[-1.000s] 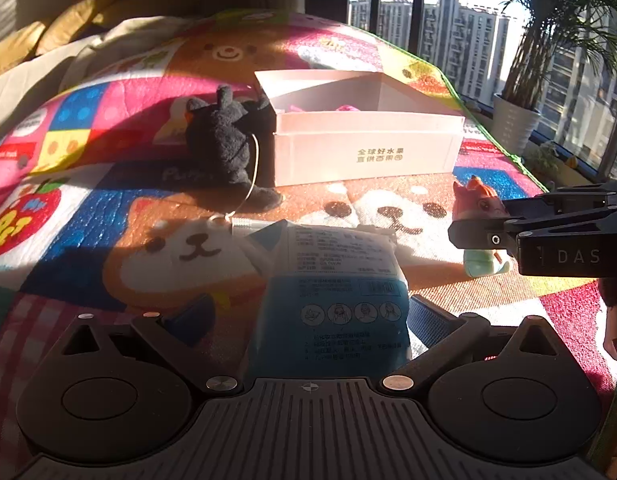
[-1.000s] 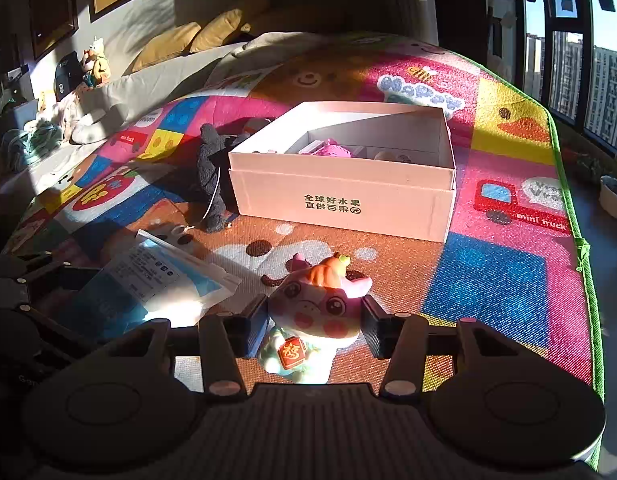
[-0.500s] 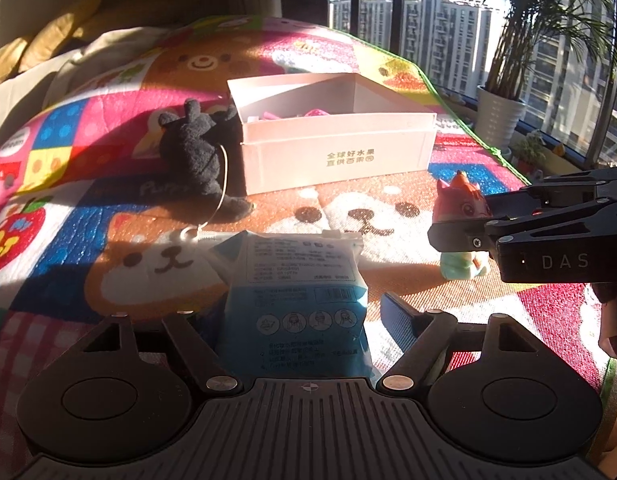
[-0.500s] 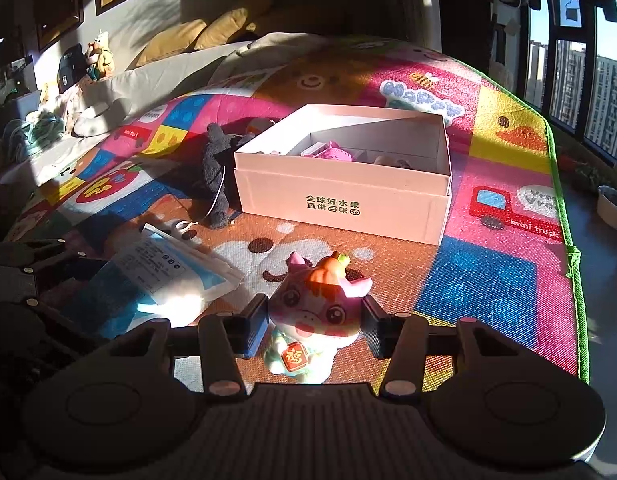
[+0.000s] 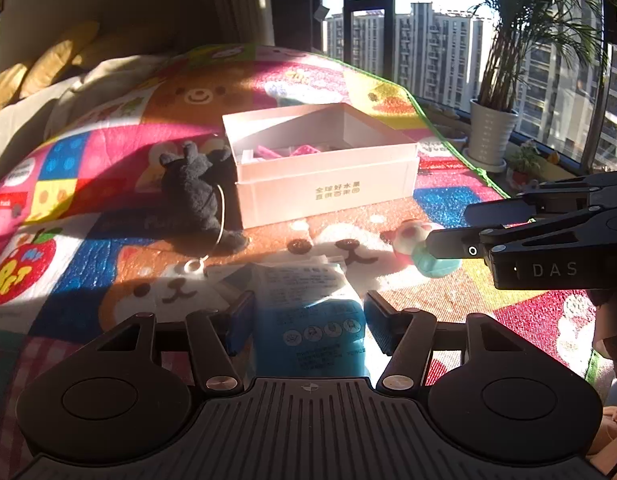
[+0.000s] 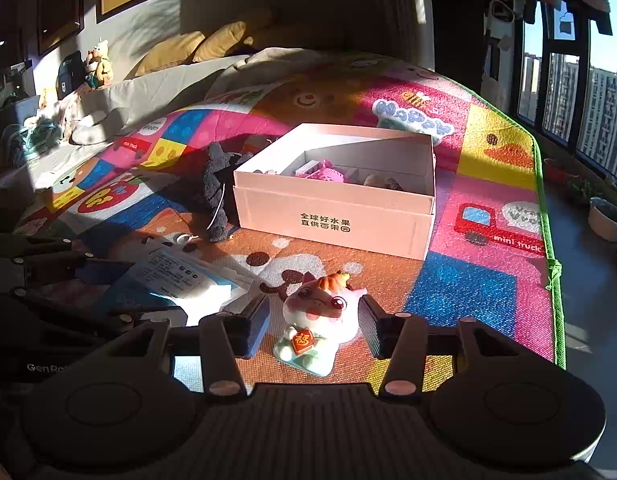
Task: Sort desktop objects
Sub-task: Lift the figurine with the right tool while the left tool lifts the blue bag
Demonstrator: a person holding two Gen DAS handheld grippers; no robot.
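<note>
A blue-and-white packet [image 5: 308, 312] lies on the play mat between the fingers of my left gripper [image 5: 308, 322], which is open around it; it also shows in the right wrist view [image 6: 176, 276]. A cat figurine [image 6: 320, 320] stands tilted between the fingers of my right gripper [image 6: 314, 326], which is open with gaps on both sides. The figurine [image 5: 418, 248] and the right gripper's fingers [image 5: 456, 246] show in the left view. A pink open box [image 6: 340, 204] with pink items inside stands behind. A black plush toy [image 5: 196, 196] lies left of the box.
The colourful play mat [image 6: 460, 292] covers the surface and ends at a green edge [image 6: 548, 240] on the right. Yellow cushions [image 6: 188, 46] lie at the far back. A potted plant [image 5: 492, 132] stands by the window.
My right gripper has opened off the cat figurine, which now leans to one side on the mat. My left gripper has opened wider and drawn back along the packet.
</note>
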